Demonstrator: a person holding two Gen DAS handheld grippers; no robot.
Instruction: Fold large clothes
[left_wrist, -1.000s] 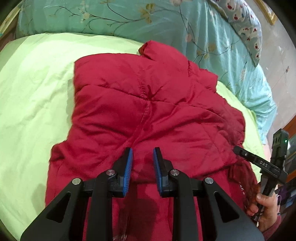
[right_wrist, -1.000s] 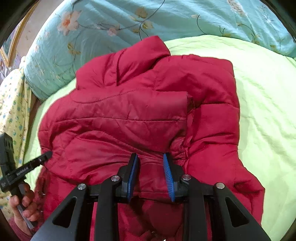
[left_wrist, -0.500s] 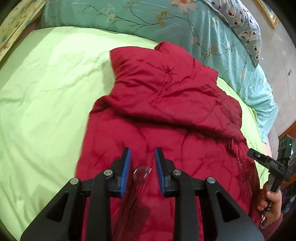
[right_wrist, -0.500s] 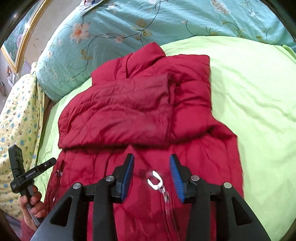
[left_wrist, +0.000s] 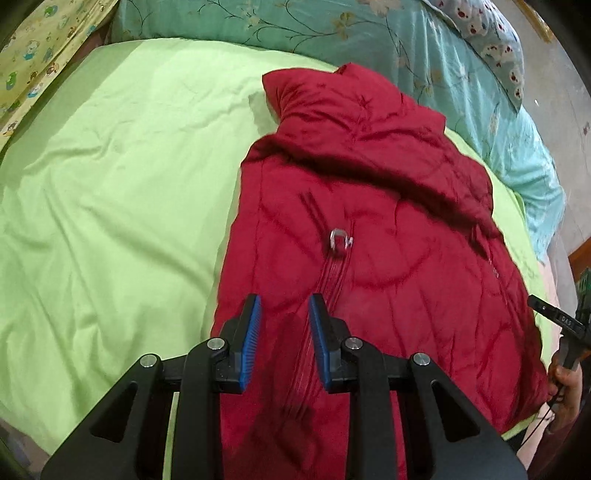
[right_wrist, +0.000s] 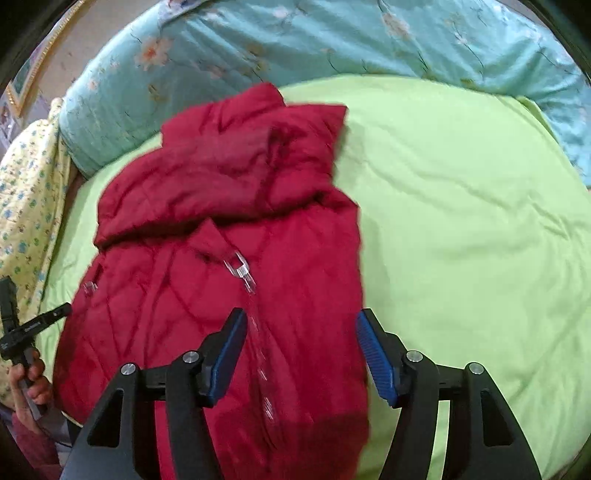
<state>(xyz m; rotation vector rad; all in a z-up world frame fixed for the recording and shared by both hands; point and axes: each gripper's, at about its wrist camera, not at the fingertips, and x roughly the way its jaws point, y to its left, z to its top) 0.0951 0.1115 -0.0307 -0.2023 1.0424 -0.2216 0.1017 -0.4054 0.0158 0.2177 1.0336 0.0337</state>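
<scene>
Left tongs (left_wrist: 284, 341) hover above the lower part of the red jacket (left_wrist: 369, 258), blue pads set a narrow gap apart with nothing pinched between them; only the quilted fabric lies beneath. Right tongs (right_wrist: 301, 354) hang over the same garment's near right edge, their jaws opening wide, and nothing is held there either.

Along the left of the right wrist view, a yellow patterned cloth (right_wrist: 26, 206) lines the bed's edge, and a hand (right_wrist: 31, 380) grips the other tool's handle. Next comes the jacket, lying flat on the lime green bed sheet (right_wrist: 461, 221), folded into a long narrow shape. Its collar end points away toward the teal floral quilt (right_wrist: 332, 40), and one sleeve is laid across the upper body as a thick band. The fabric is glossy, puffy, stitched in curved and diagonal lines. A small clear ring-shaped pull (left_wrist: 338, 240) rests near the middle, with a faint streak trailing toward the camera. Right of the jacket the sheet stretches out, softly wrinkled.
</scene>
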